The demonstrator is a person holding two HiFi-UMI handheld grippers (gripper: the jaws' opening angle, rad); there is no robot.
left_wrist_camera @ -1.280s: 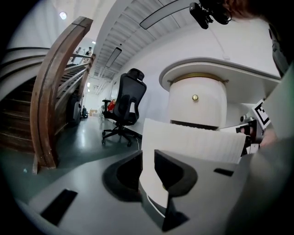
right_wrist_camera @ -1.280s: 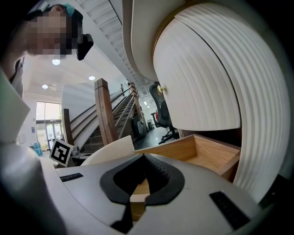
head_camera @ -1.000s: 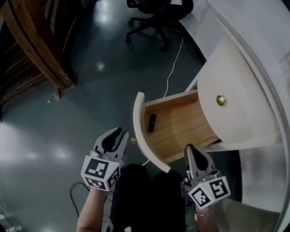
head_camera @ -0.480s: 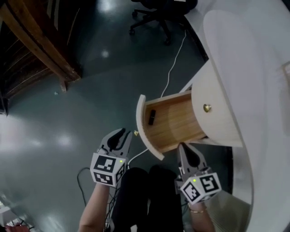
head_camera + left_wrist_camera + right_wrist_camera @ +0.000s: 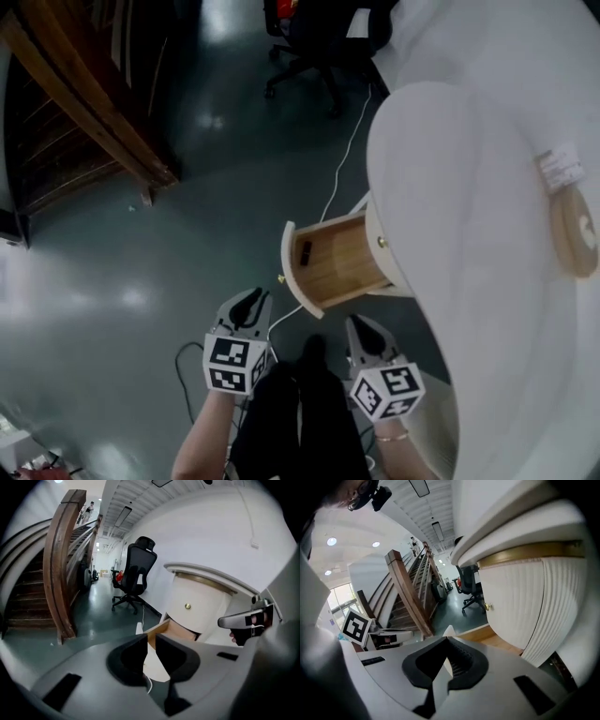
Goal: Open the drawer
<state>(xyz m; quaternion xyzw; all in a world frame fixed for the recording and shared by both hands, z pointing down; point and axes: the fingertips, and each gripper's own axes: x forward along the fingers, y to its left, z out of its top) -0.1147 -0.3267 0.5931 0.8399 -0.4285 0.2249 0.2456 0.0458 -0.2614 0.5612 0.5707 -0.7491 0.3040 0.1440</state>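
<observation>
The left gripper and right gripper rose and drew back, leaving the drawer farther ahead of both. The left jaws were closing, seemingly on nothing.

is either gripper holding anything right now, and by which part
Nothing is held. The left gripper is closing on empty air, the right gripper has nothing between its jaws, and both are clear of the open drawer.

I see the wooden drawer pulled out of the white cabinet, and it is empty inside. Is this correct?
Not quite. The drawer is pulled out of the white cabinet, but it is not empty: the head view shows a small dark object lying inside it, close to the front panel.
</observation>
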